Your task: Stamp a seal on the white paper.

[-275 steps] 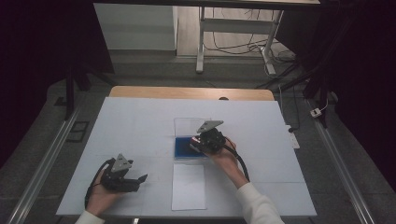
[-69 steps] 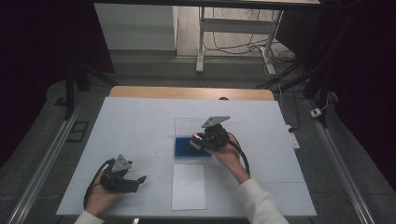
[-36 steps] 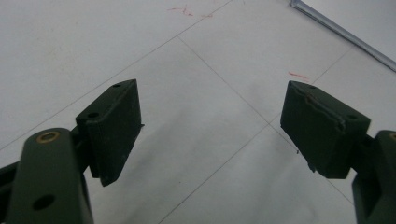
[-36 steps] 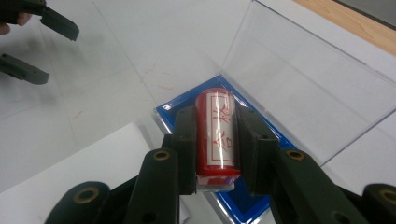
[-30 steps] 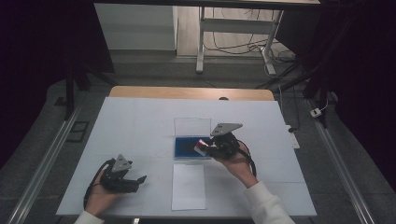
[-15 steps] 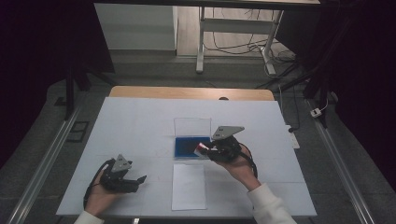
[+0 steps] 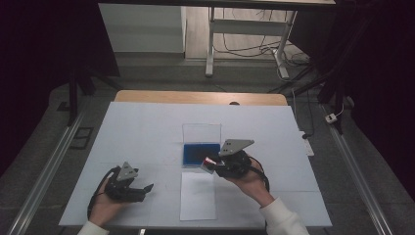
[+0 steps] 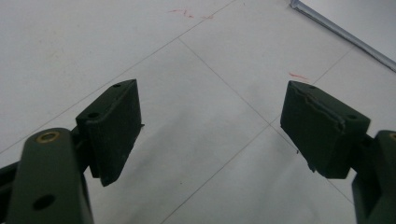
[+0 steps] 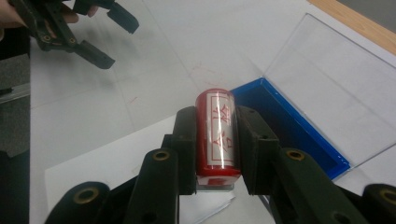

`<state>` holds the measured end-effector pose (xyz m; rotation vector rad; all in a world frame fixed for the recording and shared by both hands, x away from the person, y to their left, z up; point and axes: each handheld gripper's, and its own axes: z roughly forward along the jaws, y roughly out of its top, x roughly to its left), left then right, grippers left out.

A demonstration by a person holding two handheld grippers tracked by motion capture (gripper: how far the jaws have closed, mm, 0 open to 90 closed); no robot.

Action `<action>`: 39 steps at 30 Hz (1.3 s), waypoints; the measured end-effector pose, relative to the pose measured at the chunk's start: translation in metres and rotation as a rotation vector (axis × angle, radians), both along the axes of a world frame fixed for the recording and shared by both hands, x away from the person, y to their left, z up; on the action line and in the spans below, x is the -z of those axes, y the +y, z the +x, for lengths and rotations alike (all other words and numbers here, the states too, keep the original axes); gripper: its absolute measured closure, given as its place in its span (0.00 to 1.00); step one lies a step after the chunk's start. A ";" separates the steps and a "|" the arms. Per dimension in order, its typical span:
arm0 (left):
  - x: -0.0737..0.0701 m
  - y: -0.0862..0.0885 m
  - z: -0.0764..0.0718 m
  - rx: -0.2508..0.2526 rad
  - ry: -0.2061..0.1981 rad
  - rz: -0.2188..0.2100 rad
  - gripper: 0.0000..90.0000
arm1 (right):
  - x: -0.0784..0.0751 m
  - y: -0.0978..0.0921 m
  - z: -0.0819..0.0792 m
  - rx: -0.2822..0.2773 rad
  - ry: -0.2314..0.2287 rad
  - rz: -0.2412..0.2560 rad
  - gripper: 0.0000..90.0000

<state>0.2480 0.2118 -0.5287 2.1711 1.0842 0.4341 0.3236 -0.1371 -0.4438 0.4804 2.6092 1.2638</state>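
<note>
Right gripper view: the right gripper [image 9: 215, 144] clamps a red cylindrical stamp [image 9: 215, 133] between its two black jaws. The stamp's curved side carries a white label with red characters. The stamp is held above the near edge of a white paper sheet [image 9: 116, 154], just beside the blue ink pad case [image 9: 299, 135], whose clear lid [image 9: 336, 88] lies open flat on the table. The left gripper [image 9: 105, 35] appears farther off at the upper left.

High view: the right gripper [image 7: 210, 163] sits between the ink pad case [image 7: 200, 152] and the paper sheet [image 7: 197, 195]. The left gripper [image 7: 143, 190] rests low on the white table [image 7: 142, 127], well apart from the case.

Left gripper view: the jaws stand wide apart, with nothing between them.
</note>
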 end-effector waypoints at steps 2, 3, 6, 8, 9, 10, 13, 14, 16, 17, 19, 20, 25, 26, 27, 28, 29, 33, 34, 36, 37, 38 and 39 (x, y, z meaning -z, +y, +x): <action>0.000 0.000 0.000 0.000 0.001 0.000 0.23 | 0.000 0.001 -0.002 -0.012 -0.012 -0.005 0.77; 0.000 0.000 0.000 -0.001 0.001 0.001 0.23 | 0.001 0.001 -0.004 -0.013 -0.011 -0.007 0.77; 0.000 0.000 0.000 0.000 0.000 0.000 0.23 | 0.002 0.002 -0.007 -0.022 -0.011 -0.013 0.77; 0.000 0.000 0.000 -0.001 -0.001 0.000 0.23 | 0.002 0.003 -0.009 -0.028 -0.011 -0.018 0.77; 0.000 0.000 0.000 0.000 0.000 -0.001 0.23 | 0.002 0.003 -0.010 -0.031 -0.011 -0.015 0.77; 0.000 0.000 0.000 -0.001 0.000 -0.001 0.23 | 0.002 0.003 -0.011 -0.033 -0.007 -0.017 0.77; 0.000 0.000 0.001 0.001 0.000 -0.002 0.23 | 0.003 0.004 -0.015 -0.042 -0.005 -0.017 0.77; 0.000 0.000 0.001 0.000 0.000 -0.002 0.23 | 0.004 0.005 -0.016 -0.047 -0.001 -0.018 0.77; 0.000 0.000 0.001 -0.001 0.001 0.000 0.23 | 0.004 0.006 -0.019 -0.053 0.003 -0.025 0.77; 0.000 0.000 0.001 -0.001 0.000 -0.002 0.23 | 0.005 0.006 -0.020 -0.054 0.006 -0.024 0.77; 0.000 0.000 0.001 0.000 0.001 -0.001 0.23 | 0.006 0.007 -0.022 -0.060 0.010 -0.028 0.77; 0.000 0.000 0.001 0.002 0.001 0.000 0.23 | 0.007 0.007 -0.023 -0.065 0.012 -0.030 0.77; 0.000 -0.001 0.001 0.000 0.001 -0.002 0.23 | 0.012 0.013 -0.028 -0.085 0.020 -0.048 0.77; 0.000 -0.001 0.001 0.000 0.001 -0.003 0.23 | 0.013 0.015 -0.028 -0.094 0.019 -0.048 0.77; 0.000 -0.001 0.001 0.001 0.001 -0.004 0.23 | 0.014 0.016 -0.029 -0.098 0.018 -0.059 0.77; 0.000 -0.001 0.001 0.001 0.001 -0.004 0.23 | 0.016 0.018 -0.030 -0.102 0.020 -0.059 0.77; 0.000 -0.001 0.001 0.000 0.001 -0.005 0.23 | 0.017 0.019 -0.031 -0.105 0.018 -0.065 0.77; 0.000 -0.001 0.001 0.001 0.002 -0.002 0.23 | 0.021 0.024 -0.033 -0.119 0.019 -0.088 0.77; 0.000 -0.001 0.001 0.000 0.002 -0.002 0.23 | 0.023 0.025 -0.033 -0.120 0.020 -0.094 0.77; 0.000 -0.001 0.001 -0.001 0.000 -0.001 0.23 | 0.025 0.027 -0.034 -0.123 0.019 -0.105 0.77; 0.000 -0.001 0.001 -0.001 0.001 -0.001 0.23 | 0.026 0.028 -0.034 -0.125 0.016 -0.117 0.77; 0.000 -0.001 0.001 -0.001 0.002 -0.002 0.23 | 0.027 0.028 -0.034 -0.127 0.015 -0.125 0.77; 0.000 -0.001 0.001 0.002 0.003 -0.002 0.23 | 0.029 0.029 -0.034 -0.129 0.019 -0.124 0.77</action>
